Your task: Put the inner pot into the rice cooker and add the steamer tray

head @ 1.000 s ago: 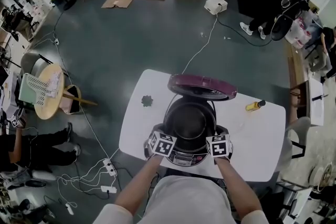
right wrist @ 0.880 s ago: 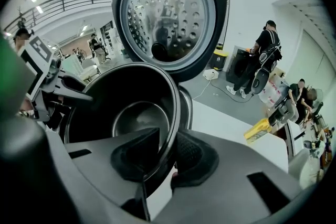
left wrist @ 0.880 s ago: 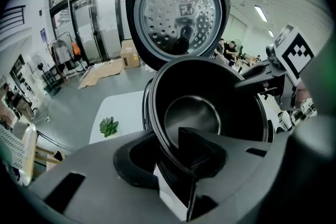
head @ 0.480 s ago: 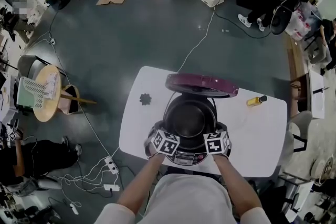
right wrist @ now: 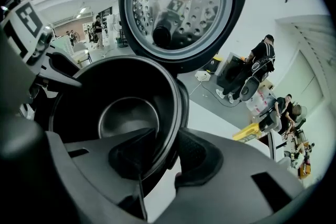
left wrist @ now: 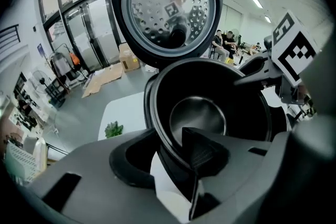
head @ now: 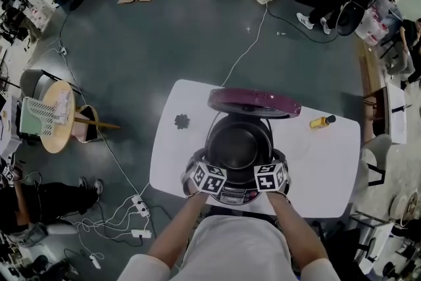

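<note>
1. A white table (head: 168, 164) stands on the grey floor of a big, cluttered workshop, with people off at the edges. The rice cooker (head: 231, 197) sits at your side of the table, its lid (head: 254, 102) swung up and back.
2. The inner pot (head: 238, 145) is down in the cooker's well, dark and empty.
3. Your left gripper (left wrist: 167, 159) straddles the pot's rim on its left side, one jaw outside and one inside. The jaws have just been opening. The rim runs between them, but the pads stand off it: released, not gripping.
4. Your right gripper (right wrist: 164, 157) does the same on the pot's right side. Its jaws have also just been opening, the rim passes between them, and nothing is clamped.
5. The step in hand looks like the end of the first one: the pot is seated and you are letting go of it.
6. Next, lift both grippers straight up off the rim so neither jaw drags the pot.
7. Then fetch the steamer tray. No view shows it plainly. The table carries only a small green thing (head: 182, 121) and a yellow object (head: 320, 122), so look round for the tray first.
</note>
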Action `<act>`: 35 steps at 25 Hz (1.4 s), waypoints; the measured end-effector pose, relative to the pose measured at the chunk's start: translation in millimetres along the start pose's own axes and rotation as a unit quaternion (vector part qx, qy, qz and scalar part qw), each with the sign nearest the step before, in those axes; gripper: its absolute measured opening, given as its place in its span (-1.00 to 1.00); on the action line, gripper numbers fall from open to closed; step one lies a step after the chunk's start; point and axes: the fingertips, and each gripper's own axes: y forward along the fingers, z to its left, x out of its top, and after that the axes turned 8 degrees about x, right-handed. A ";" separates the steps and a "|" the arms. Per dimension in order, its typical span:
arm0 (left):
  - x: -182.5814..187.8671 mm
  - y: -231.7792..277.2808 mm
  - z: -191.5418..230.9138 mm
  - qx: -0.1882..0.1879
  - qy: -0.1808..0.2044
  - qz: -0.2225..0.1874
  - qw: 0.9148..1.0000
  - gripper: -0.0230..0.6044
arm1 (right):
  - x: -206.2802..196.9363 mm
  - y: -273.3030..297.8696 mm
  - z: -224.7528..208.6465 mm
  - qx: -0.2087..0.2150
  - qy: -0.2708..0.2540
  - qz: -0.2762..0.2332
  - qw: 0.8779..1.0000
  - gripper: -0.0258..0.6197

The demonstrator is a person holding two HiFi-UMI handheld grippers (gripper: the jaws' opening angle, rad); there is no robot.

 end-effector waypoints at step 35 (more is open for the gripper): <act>40.1 -59.6 -45.5 -0.103 0.004 -0.111 0.988 -0.04 | -3.1 -105.3 -4.1 -0.049 0.037 -0.119 0.991 -0.31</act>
